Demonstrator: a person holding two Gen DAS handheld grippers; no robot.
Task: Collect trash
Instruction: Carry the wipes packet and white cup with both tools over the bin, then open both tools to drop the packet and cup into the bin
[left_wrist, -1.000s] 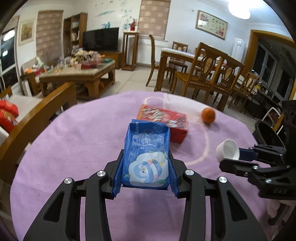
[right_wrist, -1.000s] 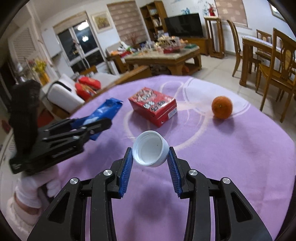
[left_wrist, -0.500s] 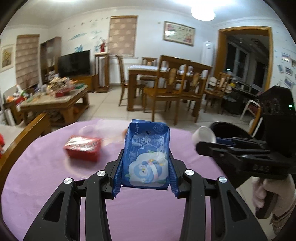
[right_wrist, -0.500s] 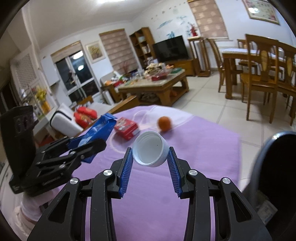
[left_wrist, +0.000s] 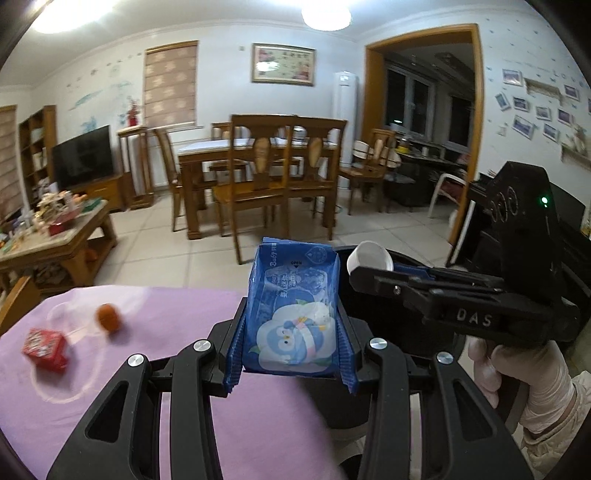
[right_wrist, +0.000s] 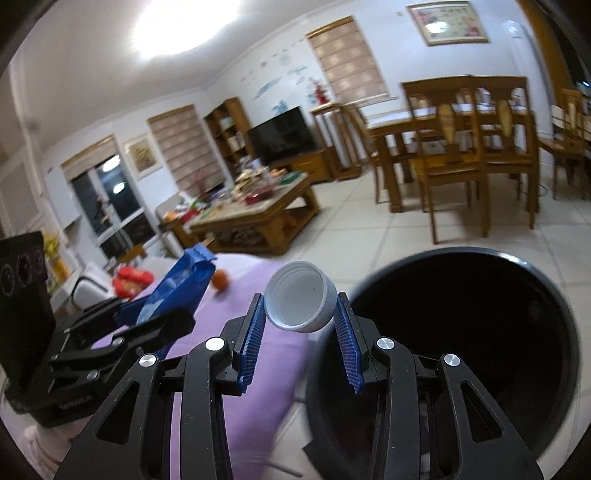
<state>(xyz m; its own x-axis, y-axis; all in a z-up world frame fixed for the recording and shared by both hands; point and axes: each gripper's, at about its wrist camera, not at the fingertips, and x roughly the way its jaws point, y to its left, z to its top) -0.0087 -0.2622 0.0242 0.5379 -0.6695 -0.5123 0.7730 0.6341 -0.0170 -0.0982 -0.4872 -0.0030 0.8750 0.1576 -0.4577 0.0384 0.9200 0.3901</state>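
My left gripper (left_wrist: 290, 354) is shut on a blue wipes packet (left_wrist: 293, 314) with a penguin picture, held above the table's right edge. My right gripper (right_wrist: 300, 332) is shut on a white bottle cap (right_wrist: 301, 301), held by the rim of a black trash bin (right_wrist: 554, 295) that stands on the floor beside the table. In the left wrist view the right gripper (left_wrist: 373, 271) with the cap (left_wrist: 371, 256) is just right of the packet, over the bin (left_wrist: 343, 413). In the right wrist view the left gripper (right_wrist: 155, 317) and packet (right_wrist: 181, 280) are at the left.
The purple tablecloth (left_wrist: 155, 317) carries a red box (left_wrist: 46, 349) and an orange (left_wrist: 109, 316) at the left. Wooden dining chairs and table (left_wrist: 266, 170) stand behind on the tiled floor. A cluttered coffee table (right_wrist: 255, 206) is further back.
Both grippers have swung right, from over the table toward its edge and the black bin. The bin now fills the right of the right wrist view. Both holds are unchanged.
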